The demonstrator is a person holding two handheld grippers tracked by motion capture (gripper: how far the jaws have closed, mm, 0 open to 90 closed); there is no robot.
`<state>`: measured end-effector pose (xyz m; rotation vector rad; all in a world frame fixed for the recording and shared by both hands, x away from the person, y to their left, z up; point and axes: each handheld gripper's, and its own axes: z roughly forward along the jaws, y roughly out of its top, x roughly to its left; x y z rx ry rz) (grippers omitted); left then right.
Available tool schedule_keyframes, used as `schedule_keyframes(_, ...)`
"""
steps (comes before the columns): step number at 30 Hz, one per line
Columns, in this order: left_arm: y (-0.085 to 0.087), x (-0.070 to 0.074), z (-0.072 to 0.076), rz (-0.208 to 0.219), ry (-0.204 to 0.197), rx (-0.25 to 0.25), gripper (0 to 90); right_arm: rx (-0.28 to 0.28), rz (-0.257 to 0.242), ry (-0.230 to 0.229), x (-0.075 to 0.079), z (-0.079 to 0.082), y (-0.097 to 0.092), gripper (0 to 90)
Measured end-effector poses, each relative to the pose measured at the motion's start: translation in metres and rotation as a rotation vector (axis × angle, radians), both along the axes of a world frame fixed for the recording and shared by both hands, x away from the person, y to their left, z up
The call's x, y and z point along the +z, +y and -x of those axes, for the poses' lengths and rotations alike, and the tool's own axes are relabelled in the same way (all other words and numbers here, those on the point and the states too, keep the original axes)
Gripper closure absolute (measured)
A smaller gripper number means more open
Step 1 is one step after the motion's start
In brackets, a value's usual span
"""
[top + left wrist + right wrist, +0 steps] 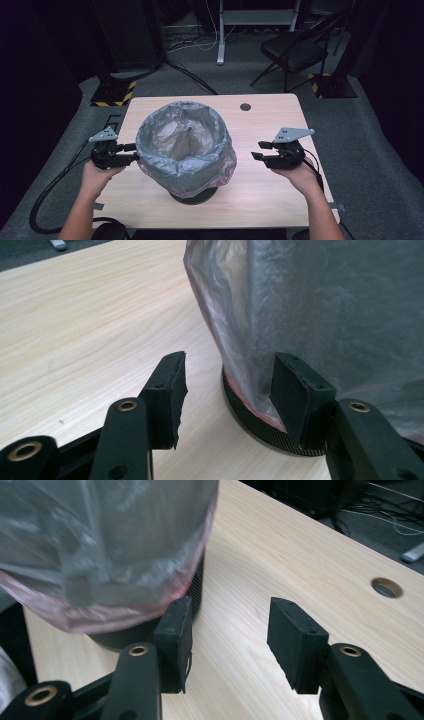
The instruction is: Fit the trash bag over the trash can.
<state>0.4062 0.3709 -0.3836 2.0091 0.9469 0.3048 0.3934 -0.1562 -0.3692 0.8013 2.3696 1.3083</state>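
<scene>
A round black mesh bin (195,196) stands in the middle of the wooden table (270,190). It is lined with a grey plastic bag (185,145) folded over the rim, and a pink edge shows below the fold. My left gripper (131,152) is open at the bin's left side, its tips close against the bag. In the left gripper view the jaws (229,360) stand apart low by the bag (325,300) and the bin's base (250,415), nothing pinched. My right gripper (257,150) is open to the right of the bin, apart from it. In the right gripper view its jaws (231,602) frame bare table (280,545) beside the bag (100,540).
A round cable hole (245,107) sits near the table's far edge. Beyond the table stand a black folding chair (295,50), a white stand leg (220,35) and yellow-black striped feet (114,93). Cables trail on the floor at left.
</scene>
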Motion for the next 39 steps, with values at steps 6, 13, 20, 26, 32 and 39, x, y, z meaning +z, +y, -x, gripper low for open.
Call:
schedule_keyframes(6,-0.001,-0.009,0.0,0.003,-0.009,0.007,48.3,-0.087,-0.019,-0.002,-0.018,0.006,-0.022,51.1)
schedule_keyframes(13,-0.002,-0.021,-0.003,0.016,-0.004,0.0,48.8,-0.121,-0.048,0.005,-0.031,0.008,-0.031,51.0)
schedule_keyframes(20,-0.004,-0.025,-0.002,0.008,-0.014,0.0,48.9,-0.129,-0.025,0.014,-0.042,0.007,-0.032,50.6)
schedule_keyframes(26,0.002,-0.024,0.002,0.012,-0.018,0.006,49.0,-0.14,-0.017,0.024,-0.049,0.007,-0.033,50.5)
schedule_keyframes(32,0.007,-0.026,0.004,0.02,-0.019,0.013,48.8,-0.138,-0.023,0.033,-0.052,0.007,-0.032,50.3)
schedule_keyframes(39,0.01,-0.027,0.006,0.029,-0.015,0.023,48.6,-0.139,-0.01,0.048,-0.058,0.006,-0.031,50.1)
